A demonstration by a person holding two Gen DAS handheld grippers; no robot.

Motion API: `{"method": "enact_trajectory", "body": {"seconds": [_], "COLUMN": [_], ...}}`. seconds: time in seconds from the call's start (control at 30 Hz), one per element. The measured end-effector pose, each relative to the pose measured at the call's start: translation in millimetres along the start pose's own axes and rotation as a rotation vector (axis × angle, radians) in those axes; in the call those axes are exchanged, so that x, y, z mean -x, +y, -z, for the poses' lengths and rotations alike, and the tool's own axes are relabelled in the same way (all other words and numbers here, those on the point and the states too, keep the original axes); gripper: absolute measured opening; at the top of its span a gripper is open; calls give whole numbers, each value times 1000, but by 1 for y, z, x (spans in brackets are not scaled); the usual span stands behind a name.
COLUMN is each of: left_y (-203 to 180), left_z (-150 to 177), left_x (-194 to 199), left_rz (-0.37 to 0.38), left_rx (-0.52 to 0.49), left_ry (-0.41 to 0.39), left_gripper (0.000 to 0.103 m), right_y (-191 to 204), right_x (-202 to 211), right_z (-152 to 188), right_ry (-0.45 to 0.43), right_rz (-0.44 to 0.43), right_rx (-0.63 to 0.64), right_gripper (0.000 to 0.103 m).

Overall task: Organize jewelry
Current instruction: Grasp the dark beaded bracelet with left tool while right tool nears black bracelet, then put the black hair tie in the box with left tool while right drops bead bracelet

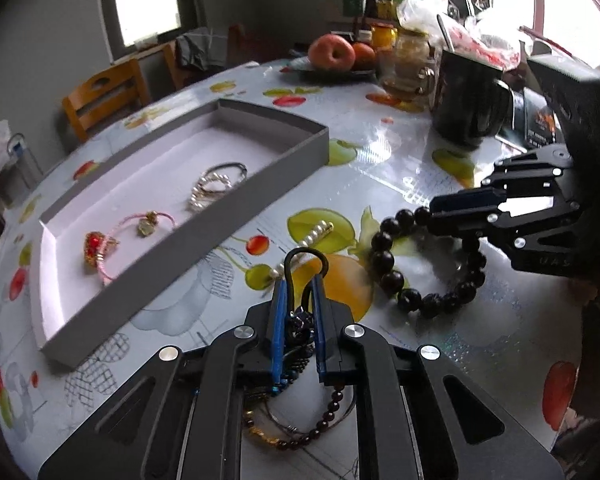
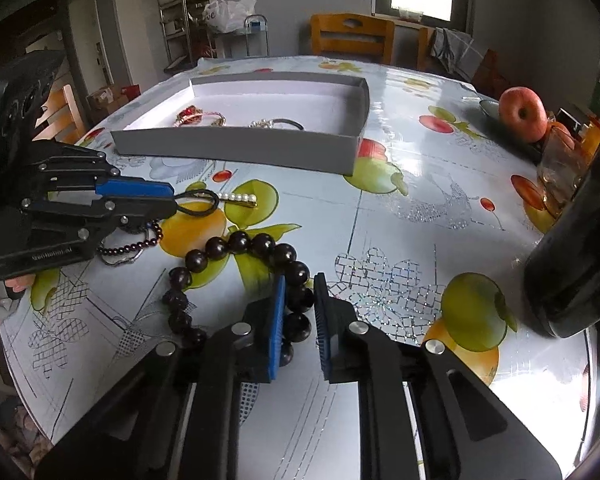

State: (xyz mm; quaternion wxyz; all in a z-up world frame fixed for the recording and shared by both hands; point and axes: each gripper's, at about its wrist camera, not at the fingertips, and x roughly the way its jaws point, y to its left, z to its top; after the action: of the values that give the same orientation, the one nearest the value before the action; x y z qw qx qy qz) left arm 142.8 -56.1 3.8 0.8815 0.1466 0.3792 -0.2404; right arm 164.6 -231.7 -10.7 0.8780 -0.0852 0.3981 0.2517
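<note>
A grey box (image 1: 288,156) (image 2: 236,144) on the table holds a pink cord bracelet with a red charm (image 1: 100,246) and a pearl hair tie (image 1: 212,188). My left gripper (image 1: 298,280) (image 2: 174,200) is shut on a black elastic hair tie (image 1: 305,258) (image 2: 198,202), close above the table. A pearl hair clip (image 1: 312,236) (image 2: 238,199) lies just beyond it. My right gripper (image 2: 300,280) (image 1: 430,210) straddles the dark bead bracelet (image 1: 424,264) (image 2: 236,276), its jaws around one side of it, about a bead apart.
A thin garnet bead bracelet (image 1: 320,428) (image 2: 128,246) lies under the left gripper. A black mug (image 1: 468,100) (image 2: 576,264), a glass jar (image 1: 408,60), an apple (image 1: 332,52) (image 2: 522,114) and clutter stand at the far side. Wooden chairs (image 2: 352,36) ring the table.
</note>
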Motion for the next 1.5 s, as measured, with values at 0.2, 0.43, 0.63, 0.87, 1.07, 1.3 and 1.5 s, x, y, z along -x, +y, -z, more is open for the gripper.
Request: {"method": "enact_trajectory", "body": {"seconds": [0.2,0.43,0.63,0.87,1.07,1.3,1.5], "left_y": [8,19,26,42,64,102,137], "left_z": [-5,-7,-9,-17,-26,-38,-42], "left_x": [16,24,31,37,38,28,8], "left_rz": [-19,-32,-52,-77,-114,-159,-202], "left_rx": [6,28,28,43,72,142,201], "left_ry": [-37,-51,-60,-67,-73,-75,-55], "left_gripper": [13,13,13,13,13,13,13], "right_y": [5,12,21,29,34,42,47], "right_x": [17,30,39,42,44,28,-5], "right_z": [-15,-35,-55,-81,-111,-148,-172], "right_ry": [-54,-95,-125,-152,-189,-196,-167], "right_rz": [-21,-37,-35,-12,-17,-29,-52], "right_rx": [-4,16,49,95,115,138,130], "right_gripper": [14,14,14,14,14,14,14]}}
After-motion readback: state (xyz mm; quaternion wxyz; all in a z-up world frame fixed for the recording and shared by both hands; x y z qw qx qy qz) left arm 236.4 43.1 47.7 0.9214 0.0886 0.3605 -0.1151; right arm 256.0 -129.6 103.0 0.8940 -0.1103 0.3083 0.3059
